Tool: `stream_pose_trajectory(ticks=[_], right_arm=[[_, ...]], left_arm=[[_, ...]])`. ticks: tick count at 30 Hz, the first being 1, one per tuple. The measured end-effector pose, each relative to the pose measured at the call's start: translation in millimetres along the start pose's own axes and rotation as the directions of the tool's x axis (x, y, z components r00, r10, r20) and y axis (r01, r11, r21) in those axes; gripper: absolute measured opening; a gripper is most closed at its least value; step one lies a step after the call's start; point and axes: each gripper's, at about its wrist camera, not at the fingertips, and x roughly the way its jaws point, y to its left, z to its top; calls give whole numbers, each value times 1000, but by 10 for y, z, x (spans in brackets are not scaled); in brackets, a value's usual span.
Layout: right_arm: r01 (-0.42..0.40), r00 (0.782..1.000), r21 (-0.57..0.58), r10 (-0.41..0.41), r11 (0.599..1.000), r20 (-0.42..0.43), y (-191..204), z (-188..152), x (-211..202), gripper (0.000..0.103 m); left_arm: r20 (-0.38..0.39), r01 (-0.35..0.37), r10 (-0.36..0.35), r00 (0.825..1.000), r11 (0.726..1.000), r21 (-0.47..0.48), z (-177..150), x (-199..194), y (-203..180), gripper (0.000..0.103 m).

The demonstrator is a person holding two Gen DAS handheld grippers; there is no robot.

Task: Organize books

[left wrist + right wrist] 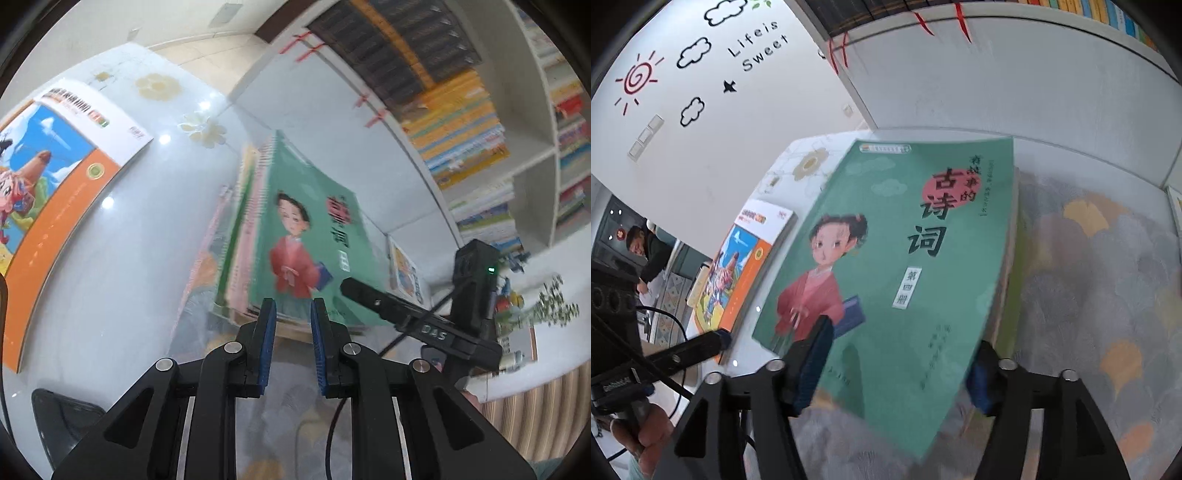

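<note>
Already a stack (240, 236) stands with the green book (905, 258) on top; the orange book (55, 192) at ten o'clock is left. Right gripper (897, 373) is wide open around the green book's near edge; left gripper (291, 314) nearly closed, empty. Table (140, 277) between them is free.

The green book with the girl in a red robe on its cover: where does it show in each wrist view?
Left wrist view: green book centre, topping a stack, just beyond the left gripper.
Right wrist view: it fills the centre, between the open right gripper fingers.
Shared landmark: orange-edged cartoon book, lying left of it.
</note>
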Motion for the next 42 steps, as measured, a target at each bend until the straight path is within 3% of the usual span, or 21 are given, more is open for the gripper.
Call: stream_pose_trajectory(ticks=[5, 9, 11, 15, 20, 27, 32, 38, 42], right_arm=[[-9, 1000, 122, 9, 992, 7, -262, -318, -258, 67], [-10, 1000, 233, 5, 972, 21, -622, -757, -531, 67], [35, 999, 259, -44, 965, 28, -830, -1013, -726, 68], [94, 993, 341, -114, 935, 37, -1359, -1379, -1096, 69], [151, 976, 480, -208, 864, 68, -2287, -1545, -1558, 69], [187, 930, 605, -337, 774, 144, -3398, -1425, -2149, 69], [253, 904, 585, -403, 771, 141, -3895, -1076, -2204, 71], [281, 899, 568, -419, 773, 125, -4290, -854, -1892, 70], [281, 901, 564, -415, 777, 123, -4453, -700, -1729, 70]], left_arm=[[-66, 48, -39, 997, 988, 148, -105, 126, -522, 18], [-157, 143, -108, 982, 963, 230, -277, 419, -1031, 20], [-205, 185, -131, 970, 945, 270, -400, 653, -1350, 20], [-267, 203, -110, 957, 914, 351, -641, 1149, -1930, 20], [-271, 144, -46, 962, 924, 354, -653, 1941, -2454, 20], [-225, -18, 97, 970, 944, 329, -472, 2833, -2704, 20], [-199, -105, 156, 968, 964, 245, -262, 3274, -2641, 20], [-162, -166, 209, 964, 955, 245, -111, 3608, -2589, 20], [-167, -165, 202, 965, 963, 213, -17, 3788, -2525, 20]])
